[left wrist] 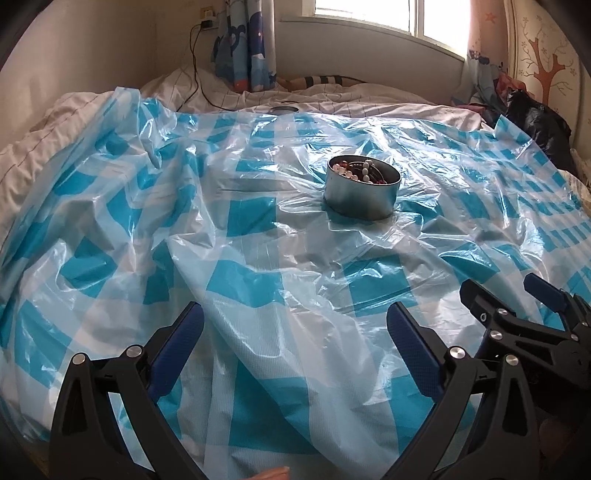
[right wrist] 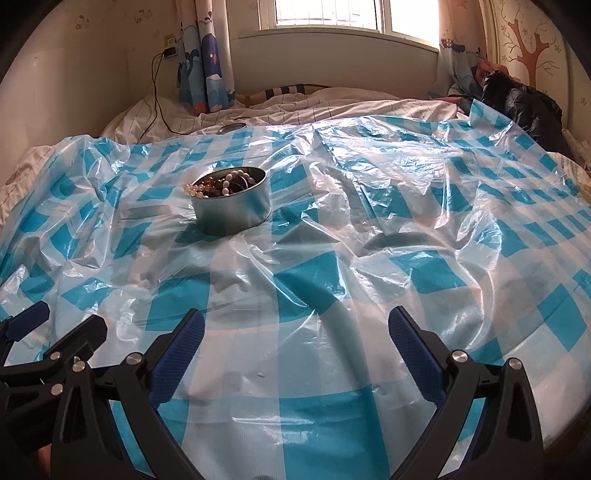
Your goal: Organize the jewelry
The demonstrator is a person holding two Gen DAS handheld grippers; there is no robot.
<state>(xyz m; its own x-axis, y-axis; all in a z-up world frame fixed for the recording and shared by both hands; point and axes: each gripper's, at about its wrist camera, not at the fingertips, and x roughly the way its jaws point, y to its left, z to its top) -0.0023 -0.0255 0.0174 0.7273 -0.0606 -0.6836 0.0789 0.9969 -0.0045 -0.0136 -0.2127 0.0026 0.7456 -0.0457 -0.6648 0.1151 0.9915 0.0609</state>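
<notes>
Left gripper: the black two-finger left gripper [left wrist: 295, 325] with blue ribbed pads hung low over the near part of the sheet, its fingers spread wide and released, nothing between them.
Right gripper: the black two-finger right gripper [right wrist: 295, 328], same blue pads, was likewise splayed apart and held nothing; it sat just beside the left one, whose side showed at the lower left of the right wrist view.
Tin: a round, shallow, silver metal tin [left wrist: 362, 192] stood upright on the plastic sheet, well ahead of both grippers, pressing a shallow dip into it.
Jewelry: beaded bracelets and necklaces [left wrist: 364, 170] of white, pinkish and dark red beads lay heaped inside the tin; one strand of pale pink beads [right wrist: 192, 189] drooped over the tin's left rim in the right wrist view.
Sheet: a crinkled, glossy plastic sheet with blue and white checks [left wrist: 240, 280] covered most of the bed.
Bedding: a white duvet with thin dark lines [left wrist: 55, 125] showed beyond the sheet's far and left edges.
Lid-like disc: a flat round grey object [right wrist: 232, 127] lay at the sheet's far edge; what it was could not be told.
Background: blue cartoon-print curtains [left wrist: 240, 51], a bright window [right wrist: 332, 14], a black cable [left wrist: 194, 62] running down the wall, and a black plastic bag [right wrist: 517, 99] at the far right.
</notes>
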